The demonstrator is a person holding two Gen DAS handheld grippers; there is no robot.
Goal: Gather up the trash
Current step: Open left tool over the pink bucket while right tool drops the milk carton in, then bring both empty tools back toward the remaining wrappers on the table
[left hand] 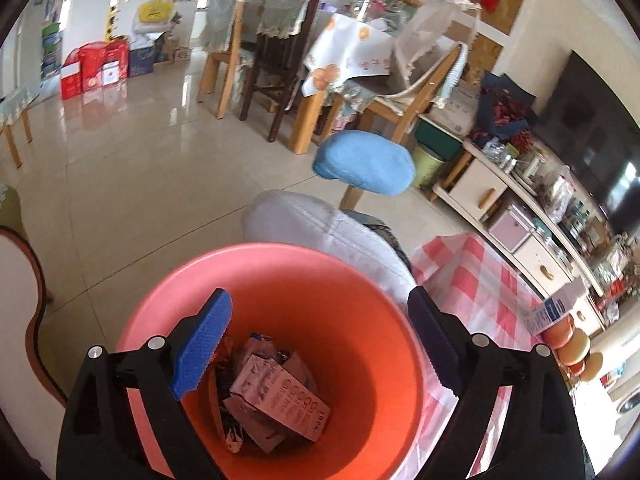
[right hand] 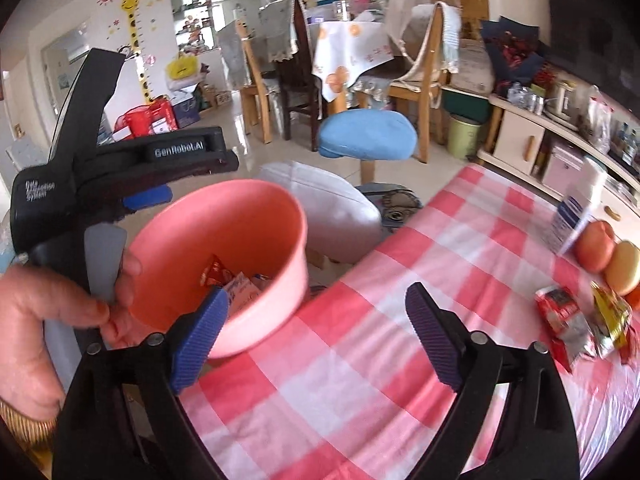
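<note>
A pink bin [left hand: 360, 312] stands at the left edge of the red-checked table [right hand: 360, 380]. It holds a flattened carton [left hand: 280, 396] and crumpled wrappers. My left gripper [left hand: 320, 344] hangs open right above the bin's mouth with nothing between its blue pads. In the right wrist view the bin [right hand: 260, 312] sits ahead on the left, and a hand holds the left gripper [right hand: 192, 184] over it. My right gripper [right hand: 316, 336] is open over the tablecloth with nothing between its pads. A red-and-silver wrapper [right hand: 564, 320] and a yellow wrapper [right hand: 610, 320] lie on the table, far right of it.
Fruit [right hand: 596, 246] and a blue-and-white carton [right hand: 572, 216] stand at the table's right side. Beyond the table are a white cushion [right hand: 332, 208], a blue stool [right hand: 368, 140], dining chairs and a table, and a low cabinet [right hand: 520, 144] along the right wall.
</note>
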